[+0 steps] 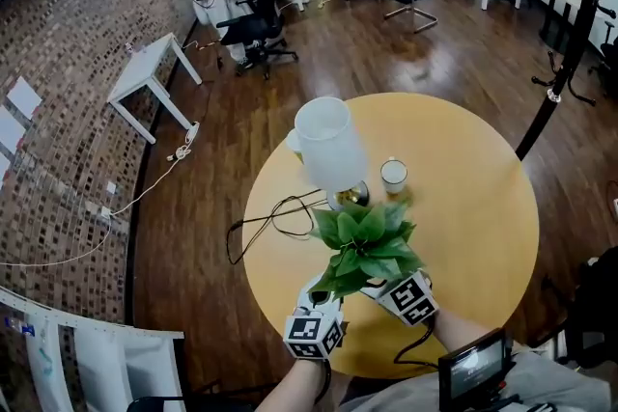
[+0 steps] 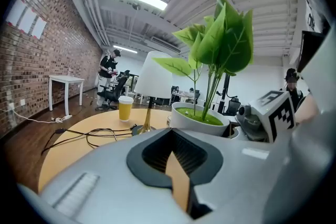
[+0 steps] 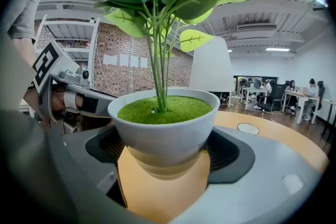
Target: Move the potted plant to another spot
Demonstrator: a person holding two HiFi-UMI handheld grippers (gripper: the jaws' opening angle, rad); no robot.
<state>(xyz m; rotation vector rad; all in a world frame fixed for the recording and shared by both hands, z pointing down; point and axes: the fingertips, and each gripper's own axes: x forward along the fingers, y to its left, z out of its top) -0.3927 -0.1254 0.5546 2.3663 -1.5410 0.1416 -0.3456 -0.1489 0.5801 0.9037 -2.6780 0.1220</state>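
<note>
The potted plant [image 1: 367, 246], green leaves in a white bowl-shaped pot [image 3: 165, 123], stands at the near side of the round yellow table [image 1: 483, 207]. My right gripper [image 3: 165, 150] has its jaws closed against both sides of the pot. In the head view the right gripper [image 1: 391, 289] reaches under the leaves from the right. My left gripper [image 1: 321, 294] is just left of the pot [image 2: 199, 119] and apart from it. The left gripper [image 2: 170, 131] is shut, its tips meeting with nothing between them. Whether the pot rests on the table or hangs above it I cannot tell.
A lamp with a white shade [image 1: 328, 145] stands just beyond the plant, its black cable [image 1: 275, 217] looping off the left edge. A paper cup [image 1: 393, 174] sits to the lamp's right. A black coat stand [image 1: 570, 43] and a white side table [image 1: 150, 77] stand on the wooden floor.
</note>
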